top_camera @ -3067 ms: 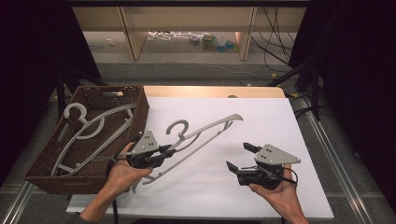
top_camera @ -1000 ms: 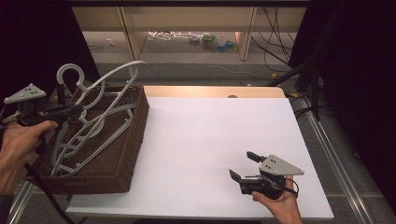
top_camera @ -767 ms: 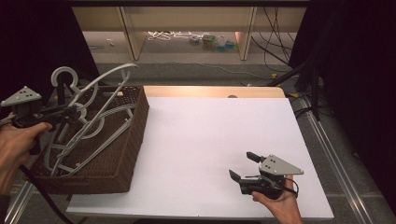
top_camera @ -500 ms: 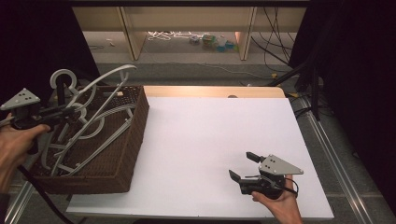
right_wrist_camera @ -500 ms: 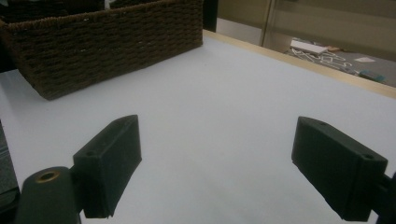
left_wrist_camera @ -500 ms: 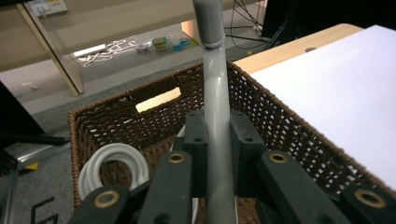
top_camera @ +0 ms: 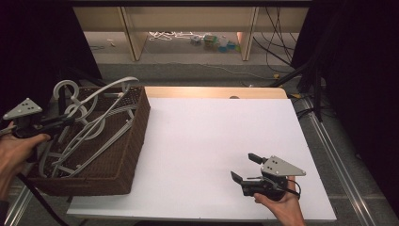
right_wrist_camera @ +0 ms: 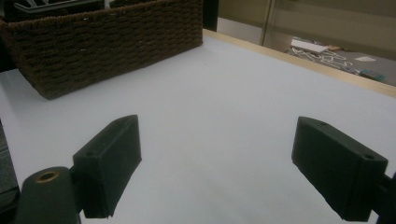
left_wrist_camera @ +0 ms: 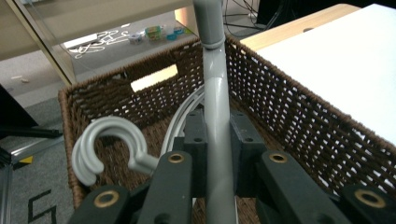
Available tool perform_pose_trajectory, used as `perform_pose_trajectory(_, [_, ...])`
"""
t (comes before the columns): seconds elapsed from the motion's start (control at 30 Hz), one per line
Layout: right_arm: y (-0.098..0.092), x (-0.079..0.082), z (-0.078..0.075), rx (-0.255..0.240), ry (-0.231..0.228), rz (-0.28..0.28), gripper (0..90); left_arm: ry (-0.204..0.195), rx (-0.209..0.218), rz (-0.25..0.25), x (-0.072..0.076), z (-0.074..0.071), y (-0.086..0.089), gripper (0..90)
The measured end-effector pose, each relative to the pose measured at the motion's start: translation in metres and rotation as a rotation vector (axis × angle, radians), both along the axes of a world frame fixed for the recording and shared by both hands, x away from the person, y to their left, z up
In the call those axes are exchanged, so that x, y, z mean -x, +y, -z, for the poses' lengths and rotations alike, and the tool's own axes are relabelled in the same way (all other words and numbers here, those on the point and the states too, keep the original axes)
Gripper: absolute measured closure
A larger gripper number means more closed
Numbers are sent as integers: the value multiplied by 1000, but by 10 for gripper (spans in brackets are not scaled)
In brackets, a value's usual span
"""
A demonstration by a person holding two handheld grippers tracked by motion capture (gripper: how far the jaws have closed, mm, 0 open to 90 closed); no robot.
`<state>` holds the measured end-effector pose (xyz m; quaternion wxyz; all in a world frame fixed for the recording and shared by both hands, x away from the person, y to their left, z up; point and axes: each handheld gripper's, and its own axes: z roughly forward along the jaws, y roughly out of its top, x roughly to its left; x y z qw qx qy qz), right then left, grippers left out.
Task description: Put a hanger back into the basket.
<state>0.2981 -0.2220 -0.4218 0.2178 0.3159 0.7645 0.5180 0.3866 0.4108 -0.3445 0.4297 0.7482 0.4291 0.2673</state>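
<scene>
Where wicker basket (top_camera: 127, 155) sits, grey hangers (top_camera: 94, 127) inside, one pinched by left hand-held gripper (left_wrist_camera: 217, 154).

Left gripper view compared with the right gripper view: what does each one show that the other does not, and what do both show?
Left gripper view: the left gripper shut on a grey hanger, and a second hanger's hook inside the basket. Right gripper view: the right gripper, open and holding nothing. Both: the brown wicker basket and the white table.
</scene>
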Motion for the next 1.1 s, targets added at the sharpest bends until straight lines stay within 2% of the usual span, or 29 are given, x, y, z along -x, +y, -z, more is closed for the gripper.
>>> perform_pose_trajectory(0.13, [0, -1, 1, -3, -12, 5, 165, 33, -2, -3, 0, 7, 2, 794])
perform_pose_trajectory(0.33, [-1, -1, 0, 5, 3, 1, 165, 78, -8, -11, -3, 13, 2, 793])
perform_pose_trajectory(0.43, [-1, -1, 1, 3, 4, 0, 165, 122, -35, -3, -5, 16, -2, 792])
perform_pose_trajectory(0.47, [-1, -1, 1, 4, 2, 0, 165, 139, -57, 5, -7, 18, -3, 791])
perform_pose_trajectory(0.5, [0, 0, 0, 1, 22, 1, 165, 151, -64, 2, -8, 19, -5, 791])
perform_pose_trajectory(0.53, [-1, -1, 0, 4, 4, 1, 165, 152, -71, 7, -10, 21, -6, 791])
perform_pose_trajectory(0.6, [-1, 0, 0, 1, 23, 1, 165, 161, -62, 15, -12, 25, -10, 791])
perform_pose_trajectory(0.67, [0, -2, 2, -7, -3, -1, 165, 173, -71, 37, -13, 27, -14, 790])
perform_pose_trajectory(0.73, [-1, -2, 2, -3, -2, 7, 165, 190, -81, 44, -15, 29, -16, 791])
perform_pose_trajectory(0.77, [-1, -2, 2, -1, -1, 5, 165, 197, -71, 45, -16, 30, -16, 791])
perform_pose_trajectory(0.83, [-1, -2, 2, 5, 3, 0, 164, 206, -57, 28, -18, 33, -16, 791])
perform_pose_trajectory(0.9, [0, -1, 1, 3, 26, -4, 164, 216, -47, 21, -19, 35, -14, 791])
perform_pose_trajectory(0.97, [0, -1, 1, 5, 21, -6, 164, 237, -47, 17, -19, 37, -12, 789])
perform_pose_trajectory(1.0, [0, -2, 1, 8, 9, -5, 164, 255, -96, 20, -19, 38, -10, 787])
perform_pose_trajectory(1.03, [0, -2, 2, 7, 10, -5, 165, 269, -108, 10, -20, 39, -11, 786])
perform_pose_trajectory(1.1, [0, -2, 2, 6, 14, -6, 164, 272, -94, -14, -23, 43, -13, 779])
